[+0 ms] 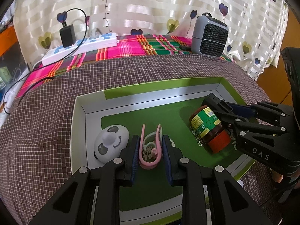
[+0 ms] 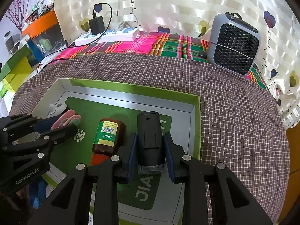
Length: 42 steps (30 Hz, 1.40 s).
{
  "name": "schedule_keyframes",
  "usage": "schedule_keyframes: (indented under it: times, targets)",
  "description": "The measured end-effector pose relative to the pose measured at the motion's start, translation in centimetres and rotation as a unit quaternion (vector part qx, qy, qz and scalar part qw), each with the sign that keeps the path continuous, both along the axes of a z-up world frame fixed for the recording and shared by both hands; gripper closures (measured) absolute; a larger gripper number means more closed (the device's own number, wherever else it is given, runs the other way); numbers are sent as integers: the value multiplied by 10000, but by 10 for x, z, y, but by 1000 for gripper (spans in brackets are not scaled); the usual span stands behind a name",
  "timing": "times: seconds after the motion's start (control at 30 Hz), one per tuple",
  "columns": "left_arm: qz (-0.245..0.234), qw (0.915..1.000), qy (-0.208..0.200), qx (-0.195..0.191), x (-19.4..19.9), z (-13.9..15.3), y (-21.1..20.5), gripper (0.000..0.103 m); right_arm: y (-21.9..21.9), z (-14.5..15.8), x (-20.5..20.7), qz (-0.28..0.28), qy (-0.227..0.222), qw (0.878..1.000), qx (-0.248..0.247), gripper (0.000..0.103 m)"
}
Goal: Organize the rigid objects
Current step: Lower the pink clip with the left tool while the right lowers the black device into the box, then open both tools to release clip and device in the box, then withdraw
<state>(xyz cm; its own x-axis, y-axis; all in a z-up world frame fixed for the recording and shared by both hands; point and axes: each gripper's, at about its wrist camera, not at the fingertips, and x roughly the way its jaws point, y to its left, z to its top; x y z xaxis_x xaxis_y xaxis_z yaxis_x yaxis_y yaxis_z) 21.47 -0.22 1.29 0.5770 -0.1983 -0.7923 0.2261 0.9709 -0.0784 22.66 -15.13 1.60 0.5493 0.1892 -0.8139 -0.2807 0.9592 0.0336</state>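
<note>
The left gripper fills the foreground, its blue pads pinching a bundle of pink and pale-green plastic clips held just above the green floor of an open box. The right gripper clamps a black, smooth cylinder with a clear base, also over the box, near its right wall. Between the two lies a brown glass bottle on its side, green-labelled, orange-capped. A glossy white panda-faced dome sits in the box's left corner, just beside the clips. The shallow cardboard box, white-walled with green trim, rests on a brown checked cloth laid over bright pink-and-green plaid. Beyond stand a grey mesh-fronted fan and a white power strip carrying a black adapter, before a shiny heart-print curtain.
</note>
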Motion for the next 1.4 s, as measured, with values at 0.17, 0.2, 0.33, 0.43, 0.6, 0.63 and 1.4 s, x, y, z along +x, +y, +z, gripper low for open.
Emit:
schedule_keyframes:
  times: [0.17,0.2,0.33,0.43,0.6,0.63,1.4]
  targets:
    - [-12,10000,6,-31,0,0,0,76,-1,1,0,-42,-26,10000,67,73]
    - [-16,10000,6,-41,0,0,0,75,-1,1,-1,-46,-30,10000,71,73]
    - [-7,10000,6,-27,0,0,0,73,-2,1,-2,-51,-50,9999,86,72]
    - [16,10000,14,-23,-1,0,1,73,-1,1,-3,-39,-60,9999,92,69]
    - [17,10000,-25,-36,-4,3,1,72,-2,4,-5,-80,-123,9999,60,64]
    - [17,10000,-33,-39,-5,4,1,72,-3,4,-6,-94,-128,9998,71,64]
    - [250,9978,-571,-206,-69,43,21,63,-11,35,-60,-317,-531,9975,355,63]
